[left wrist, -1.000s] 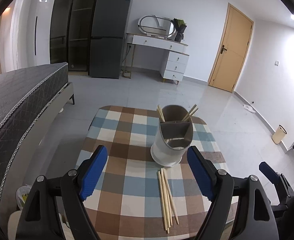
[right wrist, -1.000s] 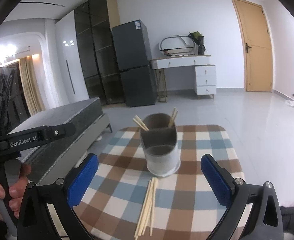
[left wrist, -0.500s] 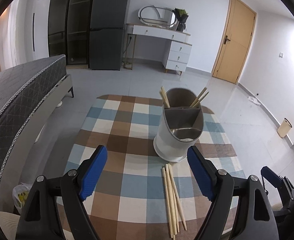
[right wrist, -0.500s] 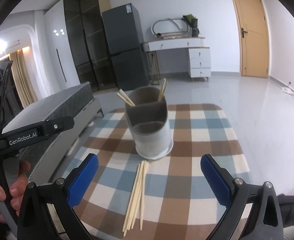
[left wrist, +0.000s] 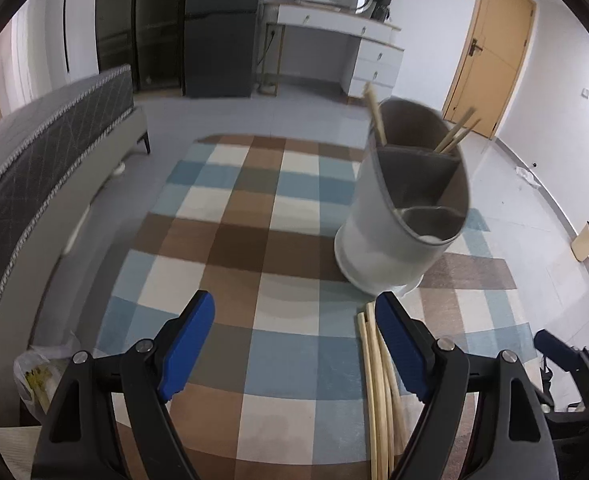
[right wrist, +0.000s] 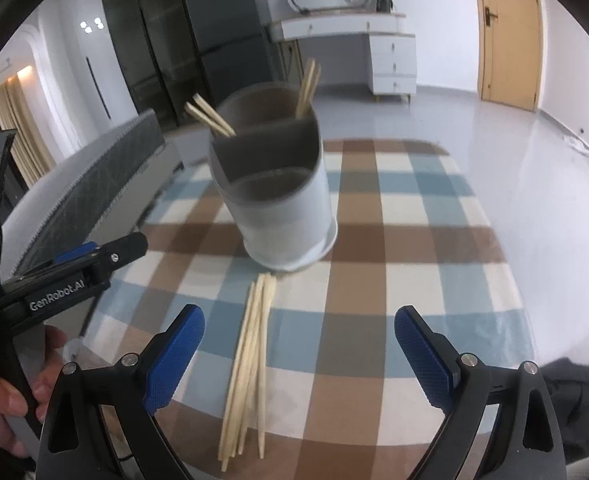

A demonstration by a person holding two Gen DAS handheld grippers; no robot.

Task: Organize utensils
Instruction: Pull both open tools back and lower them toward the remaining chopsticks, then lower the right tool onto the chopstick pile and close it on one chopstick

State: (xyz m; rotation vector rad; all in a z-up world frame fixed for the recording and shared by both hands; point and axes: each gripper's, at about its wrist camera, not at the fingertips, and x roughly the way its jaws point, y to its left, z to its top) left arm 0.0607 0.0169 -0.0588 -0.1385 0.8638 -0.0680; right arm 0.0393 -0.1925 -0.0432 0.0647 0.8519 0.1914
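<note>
Left wrist view is showing the left hand-held gripper hanging over the near part of the bench, blue pads spread wide and gripping nothing. Checked cloth (brown, blue and cream squares) is covering the whole top. Off to the far right the utensil holder is sitting on the cloth, a white-grey cylinder split into compartments, and a few chopsticks are poking out of its far compartment. The near compartment is looking empty as far as I can tell. A loose bundle of chopsticks is lying flat just on the near side of the holder, running toward the camera, right beside the gripper's right finger and partly behind it.

Right wrist view is giving the better angle. The right hand-held gripper is also spread wide open, holding nothing, hovering above the near edge of the bench. The loose bundle is lying between its two fingers, closer to the left one, its far tips almost touching the holder's base. Pairs of sticks are leaning out left and right from the far section. At the left edge the other gripper's black body is showing, with the person's hand wrapped around its handle.

A bed is standing to the left of the bench.
</note>
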